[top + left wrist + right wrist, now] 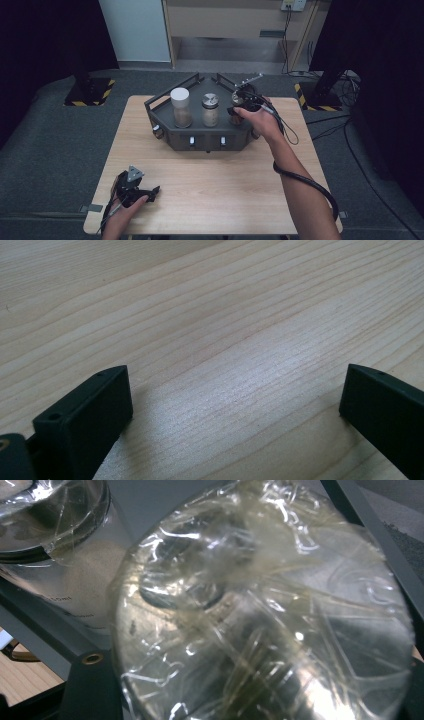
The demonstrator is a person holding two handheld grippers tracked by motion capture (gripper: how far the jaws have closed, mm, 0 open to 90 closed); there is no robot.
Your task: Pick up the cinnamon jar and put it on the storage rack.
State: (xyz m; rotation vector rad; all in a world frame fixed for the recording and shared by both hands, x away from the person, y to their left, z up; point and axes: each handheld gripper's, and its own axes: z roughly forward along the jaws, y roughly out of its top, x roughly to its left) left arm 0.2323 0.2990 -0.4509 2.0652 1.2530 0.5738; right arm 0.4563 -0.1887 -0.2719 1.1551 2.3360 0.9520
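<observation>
— Wooden bench (210, 190): three jars in one dark tray (165, 131), two hand-held grippers?

— Yes. Right hand-held gripper (239, 102) pinches the rightmost jar (260, 620), its plastic-wrapped lid seen close up; left hand-held gripper (235, 405) rests spread on bare wood.

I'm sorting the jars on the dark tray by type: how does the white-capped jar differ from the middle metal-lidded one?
The left jar with the tall white cap has a plain, matte plastic-looking top, while the middle jar with the shiny metal lid has a flatter, silvery top with a crinkled clear film over it. The white-capped jar stands slightly taller. Both are clear, upright, partly filled with pale granules, and sit side by side on the dark grey tray.
</observation>
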